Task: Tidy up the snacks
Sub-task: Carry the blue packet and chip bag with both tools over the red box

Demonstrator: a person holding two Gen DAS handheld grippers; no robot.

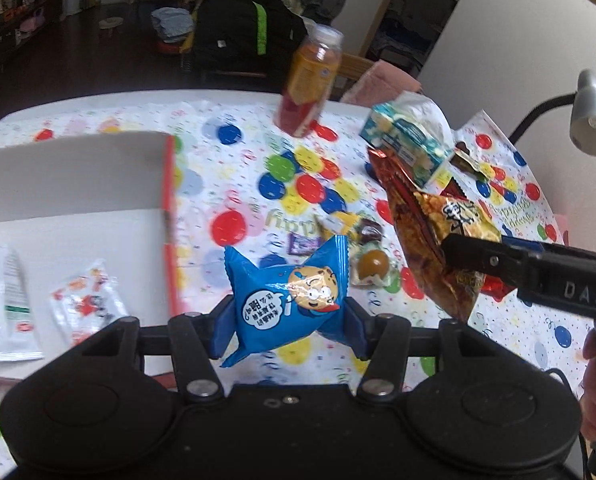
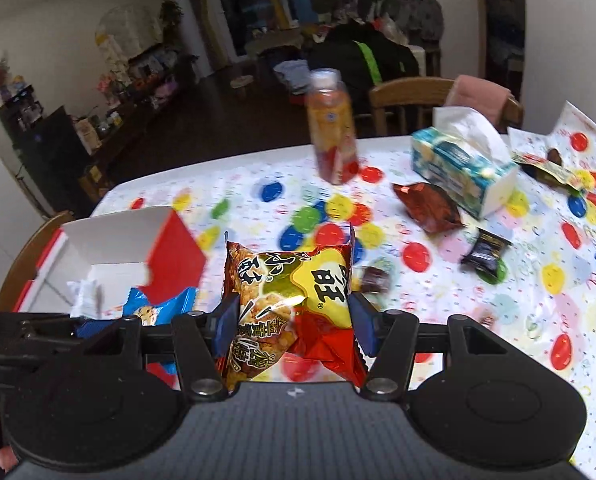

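Left of both claws, an open white cardboard box with red outer walls [image 1: 78, 184], already holding two packets. Midway through: next, carry across and release inside. Clenched in the left gripper [image 1: 286, 320], a blue foil cookie packet [image 1: 286, 292]; in the right gripper [image 2: 294, 324], a red-and-yellow rice-cracker bag [image 2: 294, 300]. Only in the right view: a small black wrapped candy [image 2: 485, 256].
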